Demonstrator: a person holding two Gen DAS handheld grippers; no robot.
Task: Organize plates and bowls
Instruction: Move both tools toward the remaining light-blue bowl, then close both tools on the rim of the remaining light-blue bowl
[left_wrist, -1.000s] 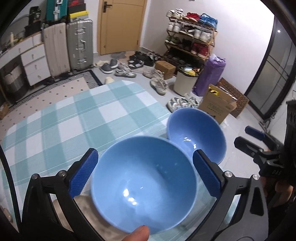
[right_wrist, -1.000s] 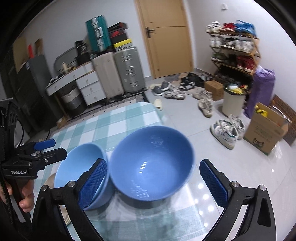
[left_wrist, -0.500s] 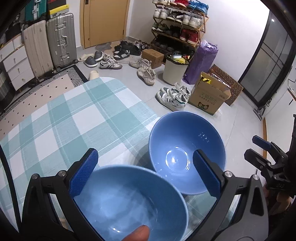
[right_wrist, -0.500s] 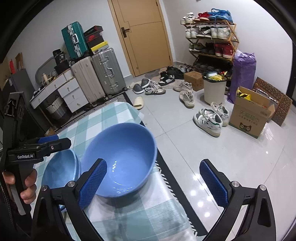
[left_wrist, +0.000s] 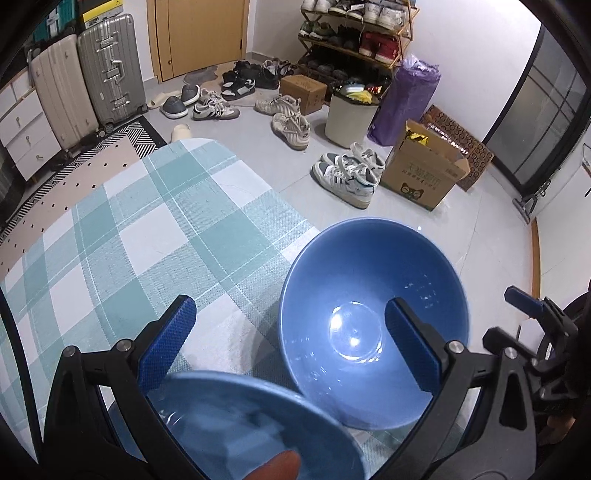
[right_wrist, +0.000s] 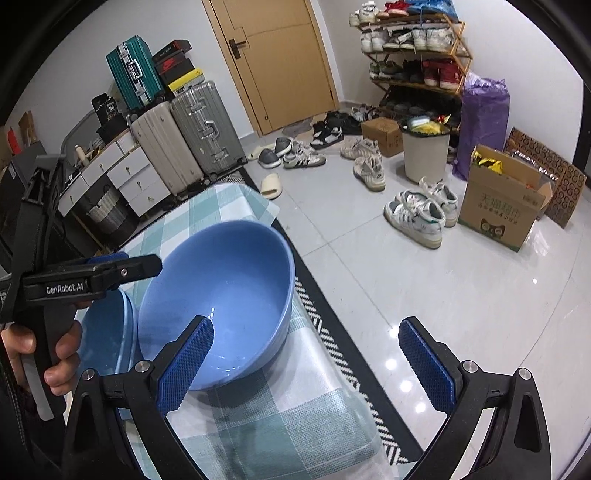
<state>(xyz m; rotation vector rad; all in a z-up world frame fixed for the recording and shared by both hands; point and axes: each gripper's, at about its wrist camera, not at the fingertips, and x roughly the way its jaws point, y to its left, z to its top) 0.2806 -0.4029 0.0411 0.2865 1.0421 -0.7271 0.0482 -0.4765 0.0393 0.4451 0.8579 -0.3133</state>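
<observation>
I am holding the left hand-held gripper (left_wrist: 288, 341) spread, a blue bowl (left_wrist: 251, 424) sitting low between its fingers, a second bowl (left_wrist: 373, 317) just ahead to its right on the bench (left_wrist: 147, 236). The right hand-held gripper (right_wrist: 304, 363) is spread too, empty. Both bowls look glazed, slick, and breakable; I am judging the rim the safest hold.

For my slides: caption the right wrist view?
Open right gripper beside a blue bowl on a checked cloth.

Two blue bowls (left_wrist: 373, 325) crowd the near corner — checked tablecloth (left_wrist: 147, 236) beyond lies open.
</observation>
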